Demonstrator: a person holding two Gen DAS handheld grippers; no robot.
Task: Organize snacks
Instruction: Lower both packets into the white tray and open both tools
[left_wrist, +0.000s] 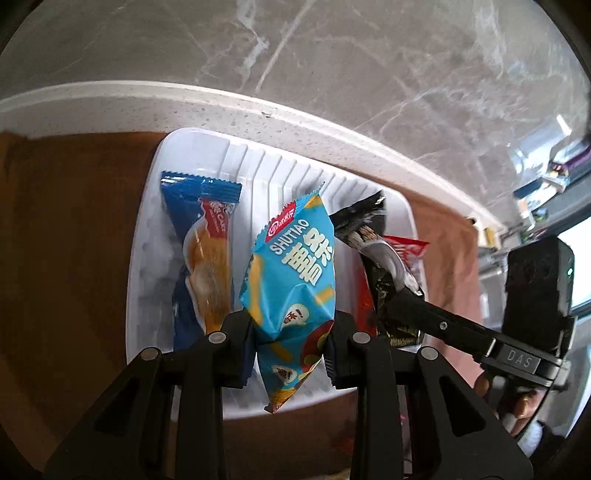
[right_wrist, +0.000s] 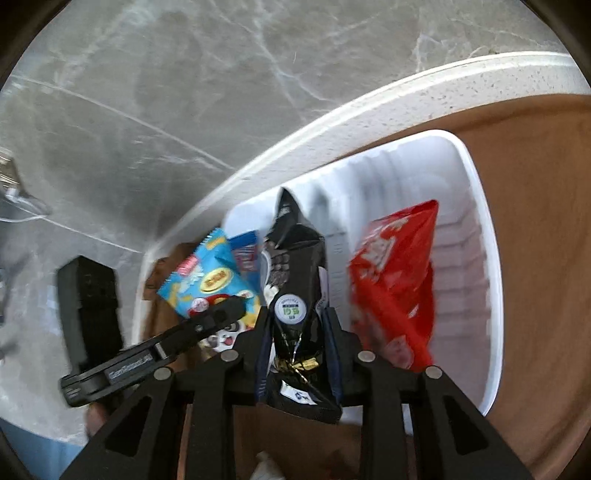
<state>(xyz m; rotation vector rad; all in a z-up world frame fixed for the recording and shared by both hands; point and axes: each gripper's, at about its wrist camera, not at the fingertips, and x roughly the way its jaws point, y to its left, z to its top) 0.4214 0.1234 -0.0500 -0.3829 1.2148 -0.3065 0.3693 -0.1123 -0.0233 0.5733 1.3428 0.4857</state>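
Note:
My left gripper (left_wrist: 291, 343) is shut on a light blue Shutiao snack packet (left_wrist: 291, 280) and holds it over the white ribbed tray (left_wrist: 192, 147). A dark blue packet (left_wrist: 207, 258) lies in the tray's left part. My right gripper (right_wrist: 297, 350) is shut on a black snack packet (right_wrist: 299, 280) over the same tray (right_wrist: 480, 229). A red packet (right_wrist: 395, 273) lies in the tray to the right of the black one. The black packet (left_wrist: 376, 251) and red packet (left_wrist: 406, 247) also show in the left wrist view, and the light blue packet (right_wrist: 207, 280) in the right wrist view.
The tray sits on a brown tabletop (left_wrist: 66, 240) with a pale speckled rim (left_wrist: 258, 107). Grey marble floor (left_wrist: 332, 55) lies beyond the rim. Cluttered shelves (left_wrist: 554, 173) are at the far right of the left wrist view.

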